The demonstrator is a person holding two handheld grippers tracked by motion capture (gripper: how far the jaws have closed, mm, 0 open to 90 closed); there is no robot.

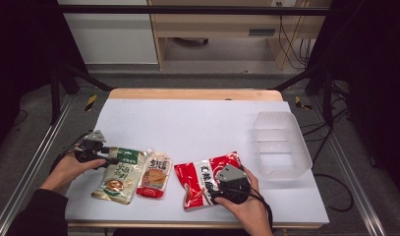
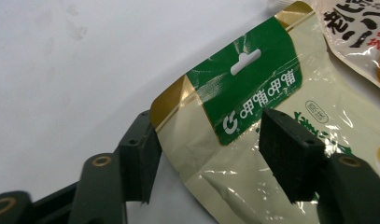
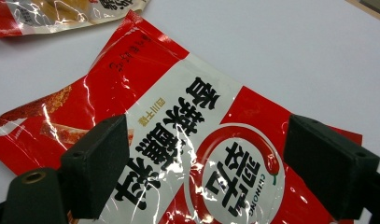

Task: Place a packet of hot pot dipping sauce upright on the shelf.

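Left hand-held gripper [image 2: 204,154] is sitting at the top corner of the green-and-cream pouch [image 2: 253,116], jaws partly open and straddling that corner, pads not clearly pressing yet. That pouch is glossy crinkly plastic with a gold edge, a hang hole and a white logo on the green header, lying flat on the white tabletop [image 1: 187,123]. Right hand-held gripper [image 3: 206,172] is hovering wide open over the shiny red packet [image 3: 178,126] with bold black Chinese characters and "CUIHONG" in a round chili badge. An orange-red pouch [image 1: 155,175] is lying between the two, touching the green one, and a clear plastic tub [image 1: 280,142] is standing off to the right.
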